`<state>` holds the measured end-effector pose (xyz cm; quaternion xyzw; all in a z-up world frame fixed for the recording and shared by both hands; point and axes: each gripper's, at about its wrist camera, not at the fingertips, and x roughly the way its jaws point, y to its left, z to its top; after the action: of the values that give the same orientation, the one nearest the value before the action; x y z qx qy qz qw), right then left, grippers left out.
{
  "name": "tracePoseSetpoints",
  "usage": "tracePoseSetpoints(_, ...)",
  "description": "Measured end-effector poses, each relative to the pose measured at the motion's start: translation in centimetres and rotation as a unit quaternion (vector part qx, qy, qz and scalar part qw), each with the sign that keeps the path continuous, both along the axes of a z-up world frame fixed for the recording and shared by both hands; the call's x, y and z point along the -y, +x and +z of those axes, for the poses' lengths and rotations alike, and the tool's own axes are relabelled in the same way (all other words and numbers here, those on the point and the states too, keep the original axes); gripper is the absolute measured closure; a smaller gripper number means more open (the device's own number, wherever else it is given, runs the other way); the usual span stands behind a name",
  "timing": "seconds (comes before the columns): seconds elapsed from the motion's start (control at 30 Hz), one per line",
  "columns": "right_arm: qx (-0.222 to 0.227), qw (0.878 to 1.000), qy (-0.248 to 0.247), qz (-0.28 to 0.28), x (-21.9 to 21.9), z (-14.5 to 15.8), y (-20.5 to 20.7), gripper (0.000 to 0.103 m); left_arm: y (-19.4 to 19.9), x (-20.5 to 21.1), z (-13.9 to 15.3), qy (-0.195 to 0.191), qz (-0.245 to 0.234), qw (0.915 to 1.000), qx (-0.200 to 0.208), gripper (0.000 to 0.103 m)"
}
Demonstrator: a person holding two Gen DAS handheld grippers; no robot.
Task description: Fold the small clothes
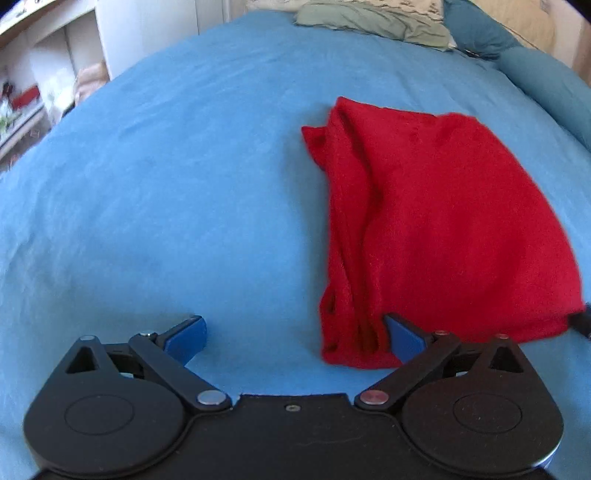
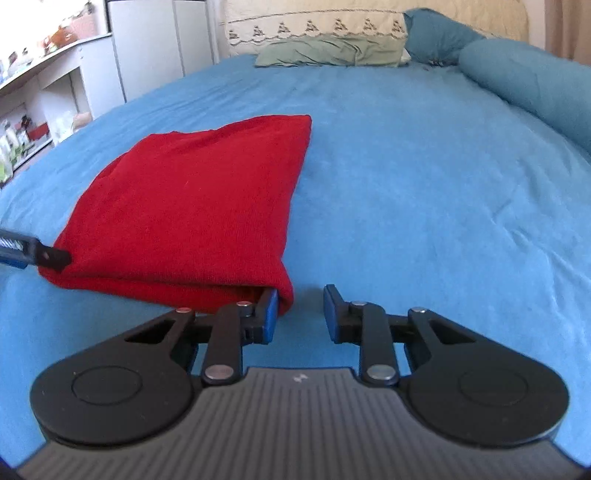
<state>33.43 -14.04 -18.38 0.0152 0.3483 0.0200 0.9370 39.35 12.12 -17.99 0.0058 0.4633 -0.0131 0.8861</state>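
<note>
Red knit garment (image 1: 436, 229) lay folded on the blue bed sheet (image 1: 166, 192), bunched in ridges along its left side and smooth toward the right. At far left in the left wrist view, white shelving (image 1: 33, 92) with small blurred items. Left claw (image 1: 295, 338) spread wide over the sheet, left blue pad (image 1: 186, 338) on bare sheet, right blue pad (image 1: 404, 338) touching the garment's near edge, nothing pinched. Farther back, a green pillow (image 1: 373, 24) against a cream embroidered one, and a teal bolster (image 1: 546, 81) at the right. From the right wrist view, the same garment (image 2: 192, 206) sat left of centre, with the other claw's black tip at its left corner. Right claw (image 2: 300, 314) parted moderately, its left pad (image 2: 267, 314) just against the garment's near right corner, right pad (image 2: 332, 314) over bare sheet (image 2: 424, 192), gripping nothing. Teal bolster (image 2: 524, 85) along the far right.
</note>
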Motion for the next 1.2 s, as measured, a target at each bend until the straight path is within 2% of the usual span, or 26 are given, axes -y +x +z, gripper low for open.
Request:
tracePoseSetpoints(0.1,-0.003,1.000,0.001,0.021,0.4,0.2,-0.4,0.060,0.2,-0.1,0.2,-0.002,0.003,1.0000,-0.003,0.000)
tracePoseSetpoints(0.2,0.000,0.999,0.017,0.042,1.2,1.8,-0.3,0.049,0.0,0.4,1.5,0.008,0.000,1.0000,-0.003,0.001)
tracePoseSetpoints(0.27,0.005,0.998,0.033,0.051,2.1,3.8,-0.1,0.028,-0.4,0.5,3.2,0.019,-0.008,0.9997,0.012,0.001)
tracePoseSetpoints(0.3,0.007,0.997,0.041,0.058,2.5,4.8,0.0,0.023,-0.4,0.5,4.3,0.019,-0.010,0.9996,0.020,0.000)
tracePoseSetpoints(0.37,0.011,0.996,0.049,0.069,3.3,6.8,1.1,0.000,0.3,0.4,6.0,0.005,-0.026,0.9992,0.030,0.000)
tracePoseSetpoints(0.43,0.005,0.995,0.065,0.076,3.9,8.4,3.1,0.000,2.2,0.3,6.7,-0.025,-0.046,0.9985,0.015,0.000)
tracePoseSetpoints(0.53,-0.038,0.990,0.109,0.075,4.8,9.3,7.4,0.000,5.7,0.1,6.0,-0.079,-0.058,0.9950,-0.019,0.000)
tracePoseSetpoints(0.6,-0.064,0.987,0.136,0.061,5.3,8.7,10.0,0.000,8.1,0.1,4.6,-0.094,-0.050,0.9930,-0.051,0.000)
tracePoseSetpoints(0.7,-0.111,0.978,0.168,0.049,5.3,6.8,13.2,0.000,11.0,0.0,3.0,-0.112,-0.045,0.9900,-0.073,0.000)
tracePoseSetpoints(0.83,-0.144,0.965,0.213,0.054,4.7,4.2,15.8,0.000,13.1,-1.1,1.9,-0.169,-0.019,0.9827,-0.073,0.003)
tracePoseSetpoints(0.93,-0.160,0.957,0.234,0.058,4.2,2.5,17.1,0.000,13.6,-0.7,1.5,-0.185,-0.023,0.9796,-0.074,0.010)
tracePoseSetpoints(1.03,-0.169,0.955,0.238,0.054,3.4,1.3,18.0,0.011,13.8,-0.2,1.0,-0.181,-0.027,0.9802,-0.075,0.023)
tracePoseSetpoints(1.1,-0.160,0.955,0.243,0.054,3.2,1.2,18.4,0.021,14.1,-0.1,0.8,-0.201,-0.037,0.9755,-0.082,0.050)
tracePoseSetpoints(1.13,-0.163,0.954,0.247,0.053,3.1,1.2,18.7,0.035,14.2,-0.2,0.9,-0.216,-0.036,0.9717,-0.089,0.056)
tracePoseSetpoints(1.17,-0.164,0.954,0.244,0.052,2.9,1.5,18.8,0.048,14.2,-0.1,1.0,-0.215,-0.032,0.9721,-0.090,0.062)
tracePoseSetpoints(1.2,-0.161,0.956,0.238,0.055,2.8,1.8,18.9,0.053,14.1,0.0,1.3,-0.209,-0.034,0.9732,-0.090,0.064)
